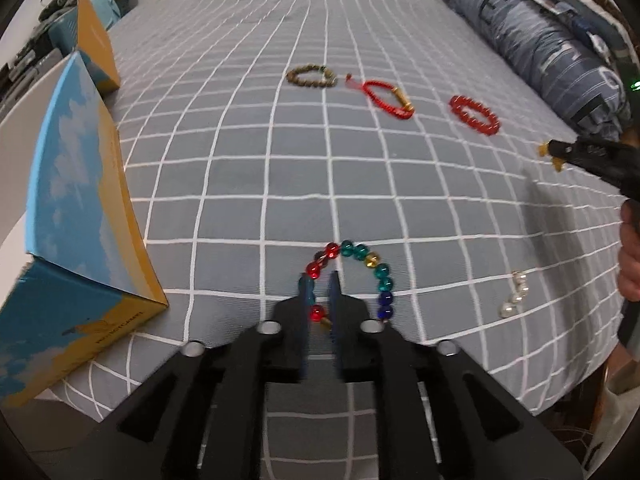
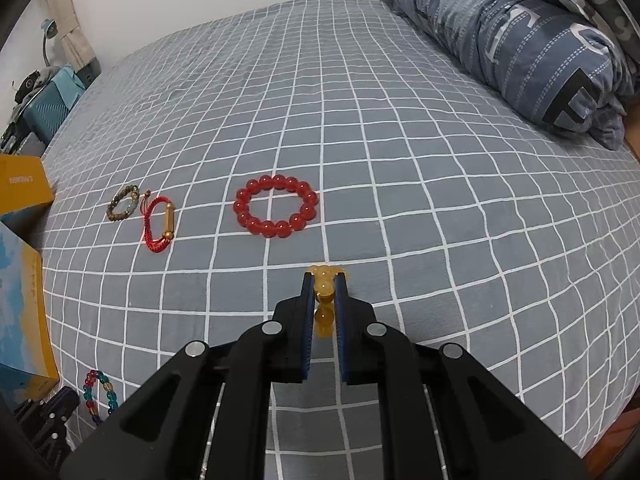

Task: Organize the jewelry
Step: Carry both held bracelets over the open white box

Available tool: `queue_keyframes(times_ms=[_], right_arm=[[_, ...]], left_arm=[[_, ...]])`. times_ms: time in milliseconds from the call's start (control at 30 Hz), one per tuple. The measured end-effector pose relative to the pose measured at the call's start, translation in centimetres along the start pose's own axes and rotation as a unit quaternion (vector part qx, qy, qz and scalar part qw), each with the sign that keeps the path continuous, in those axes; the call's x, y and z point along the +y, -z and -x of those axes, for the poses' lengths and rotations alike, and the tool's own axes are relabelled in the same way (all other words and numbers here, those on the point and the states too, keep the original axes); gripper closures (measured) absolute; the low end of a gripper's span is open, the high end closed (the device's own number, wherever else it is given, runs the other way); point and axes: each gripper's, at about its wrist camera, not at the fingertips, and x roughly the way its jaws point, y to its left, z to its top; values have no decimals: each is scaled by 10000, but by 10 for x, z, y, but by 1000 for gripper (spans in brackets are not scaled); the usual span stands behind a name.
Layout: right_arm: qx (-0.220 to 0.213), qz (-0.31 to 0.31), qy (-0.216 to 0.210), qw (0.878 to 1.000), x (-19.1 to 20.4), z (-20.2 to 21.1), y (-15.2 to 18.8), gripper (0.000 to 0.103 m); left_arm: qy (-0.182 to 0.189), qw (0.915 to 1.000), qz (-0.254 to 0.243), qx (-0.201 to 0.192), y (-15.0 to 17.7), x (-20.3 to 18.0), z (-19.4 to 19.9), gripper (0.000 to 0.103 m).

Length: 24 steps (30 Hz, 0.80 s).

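Two tongs, both narrow: left tongs pinch the multicolored bead bracelet near the bed's edge by the blue-yellow box; right tongs grip an amber bead bracelet; open bedding lies far ahead.
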Motion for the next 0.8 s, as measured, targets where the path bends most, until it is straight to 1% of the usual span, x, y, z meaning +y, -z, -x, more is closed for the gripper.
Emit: queue_keyframes(times_ms=[33,100,167,233,300,333,367,433,567,667,800], right_arm=[[7,2,-3,10000,0,-1,0,94],[11,12,-14,10000,2,-1,0,94],[12,32,-25,10000,3,-1,0,94],[10,32,-35,10000,4,-1,0,94],[9,18,-45,10000,4,0,1,94],[9,16,-47,10000,5,0,1,94],[7,11,-52,10000,4,0,1,94],[3,9,-60,10000,4,1,1,94],[1,7,-54,10000,4,2,1,94],[0,-20,-41,10000,4,4,1,94],[-63,-10,-55,10000,9,12,1,94]], left_arm=[[-45,10000,7,10,0,1,-3,77],[-92,10000,34,12,1,3,-6,71],[-96,10000,24,11,1,4,-9,58],[-110,9999,25,78,1,3,-15,57],[-94,9998,22,185,2,3,-22,59],[-107,9997,1,236,2,2,-25,63],[-92,9996,-18,259,3,2,-27,75],[-77,9995,-36,292,3,0,-27,94],[-37,9998,4,210,3,2,-21,94],[4,10000,-1,61,1,0,-12,94],[206,9995,11,-238,-3,-1,8,94]])
